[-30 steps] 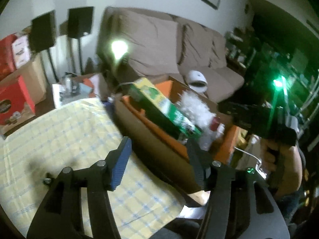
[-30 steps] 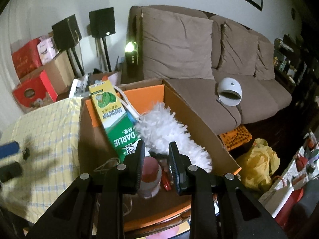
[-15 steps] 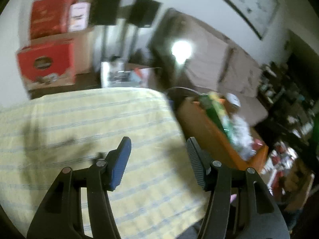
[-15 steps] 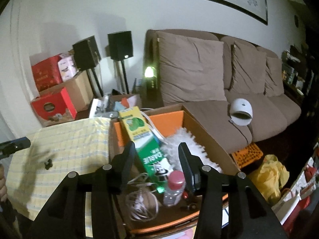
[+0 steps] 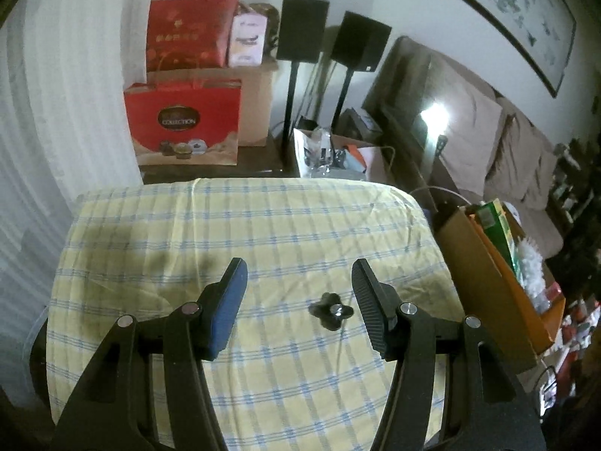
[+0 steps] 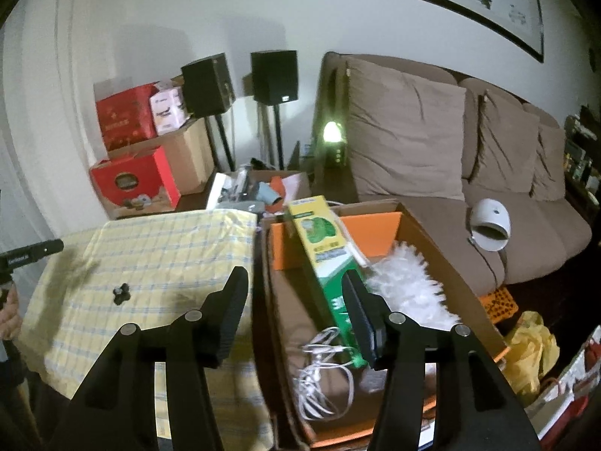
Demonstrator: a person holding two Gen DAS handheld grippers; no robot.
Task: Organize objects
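Left tongs [image 5: 298, 282] gape empty over the table [image 5: 263, 225], one black knob [image 5: 331, 310] lying just below their gap; right tongs [image 6: 295, 293] are opening, empty, above one cardboard box [image 6: 443, 259] holding one green carton [image 6: 323, 248], one white duster [image 6: 405, 282], one cable coil [image 6: 325, 372]

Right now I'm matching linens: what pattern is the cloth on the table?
The tablecloth is pale yellow with a blue plaid check, clearest in the left wrist view.

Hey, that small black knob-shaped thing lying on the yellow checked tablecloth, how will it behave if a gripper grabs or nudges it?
The small black lobed knob looks like rigid plastic with a metal centre, so probably stiff and light. Its low, lobed shape suggests it will slide rather than roll. The yellow checked tablecloth is soft and creased, so a push may drag the fabric along.
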